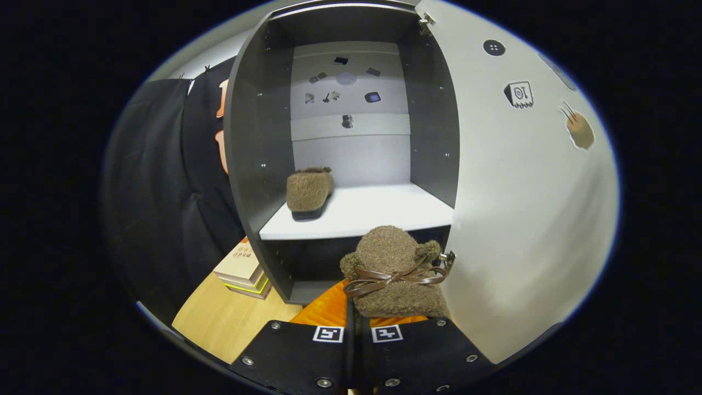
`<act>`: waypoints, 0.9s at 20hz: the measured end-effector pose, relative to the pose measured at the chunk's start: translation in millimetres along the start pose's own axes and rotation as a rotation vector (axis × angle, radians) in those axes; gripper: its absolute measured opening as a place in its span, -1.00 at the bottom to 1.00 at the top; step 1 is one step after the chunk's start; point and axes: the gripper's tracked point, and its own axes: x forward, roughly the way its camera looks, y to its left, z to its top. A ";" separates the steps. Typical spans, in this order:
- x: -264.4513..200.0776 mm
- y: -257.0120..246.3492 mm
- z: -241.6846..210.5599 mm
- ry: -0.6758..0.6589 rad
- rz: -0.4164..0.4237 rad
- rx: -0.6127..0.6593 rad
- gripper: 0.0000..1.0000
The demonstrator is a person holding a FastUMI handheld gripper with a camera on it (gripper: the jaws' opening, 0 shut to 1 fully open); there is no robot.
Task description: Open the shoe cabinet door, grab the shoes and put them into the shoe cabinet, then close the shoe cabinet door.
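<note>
Gripper [356, 323] fingers nearly closed, pinching the fuzzy brown shoe [396, 274] with a brown ribbon bow, held just ahead of the open shoe cabinet [249, 164], below its white shelf [373, 211]. Matching fuzzy shoe [309, 192] sits on the shelf, left side. Smooth white door [521, 219] swung open right. Books [244, 269] stacked on the wood counter [219, 323].

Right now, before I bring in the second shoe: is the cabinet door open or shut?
Open. The door is swung wide right, baring the shelf where one shoe sits; the gripper holds the other shoe.
</note>
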 end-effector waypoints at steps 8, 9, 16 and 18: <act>93.7 -3.6 85.2 -0.009 0.038 0.022 -0.91; 105.8 -4.2 92.9 -0.005 0.042 0.023 -0.91; 193.4 -7.6 126.2 0.026 0.067 0.041 -0.91; 215.7 -8.0 127.6 0.037 0.072 0.049 -0.91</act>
